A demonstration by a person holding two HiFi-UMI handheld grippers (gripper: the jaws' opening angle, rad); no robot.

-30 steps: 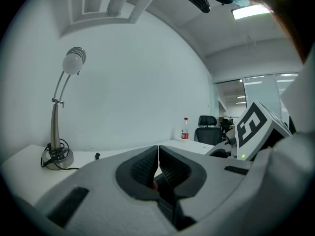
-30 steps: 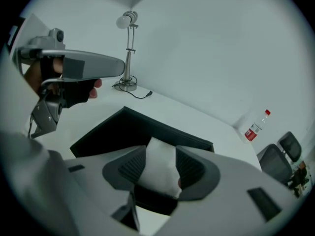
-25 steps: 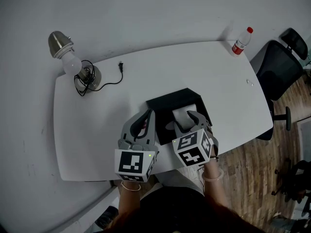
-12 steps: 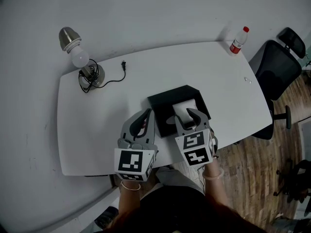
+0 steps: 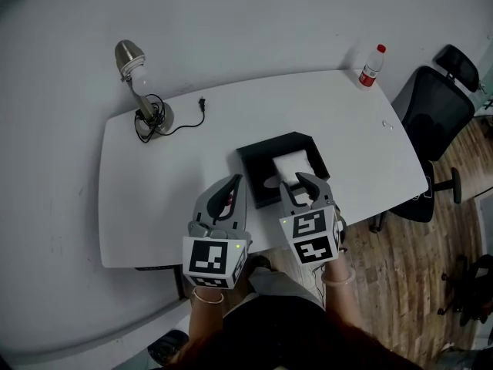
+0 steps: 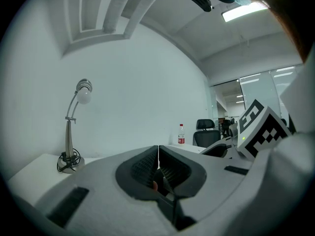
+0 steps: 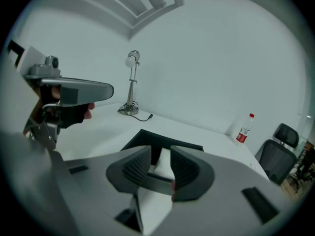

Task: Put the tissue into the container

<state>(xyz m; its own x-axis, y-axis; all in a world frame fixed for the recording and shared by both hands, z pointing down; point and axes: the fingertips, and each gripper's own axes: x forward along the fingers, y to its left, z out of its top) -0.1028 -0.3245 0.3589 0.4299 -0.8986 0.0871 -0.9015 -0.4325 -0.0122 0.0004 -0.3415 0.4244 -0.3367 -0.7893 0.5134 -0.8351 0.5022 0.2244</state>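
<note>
Head view: the tissue (image 5: 293, 163), a flat white pack, is seen lying in the right half of the black container (image 5: 258, 160), against its right wall. Its long axis appears to run from the person's side toward the far wall, though its near end is covered by the right gripper (image 5: 295, 182), so its full length cannot be made out. The right gripper is held above the container's near rim with its jaws narrowly apart; they have just been closing, and nothing is pinched between the pads, the tissue being visible only through the gap below. The left gripper (image 5: 236, 179) is held beside the container's left wall with its jaws pressed together on nothing. The container is set close to the near edge of the white table (image 5: 169, 206). Bare tabletop is left to its left and beyond it. A desk lamp (image 5: 144, 91) with its coiled cord occupies the far left corner, a water bottle (image 5: 370, 66) the far right corner, and an office chair (image 5: 433, 110) is parked off the right end.
</note>
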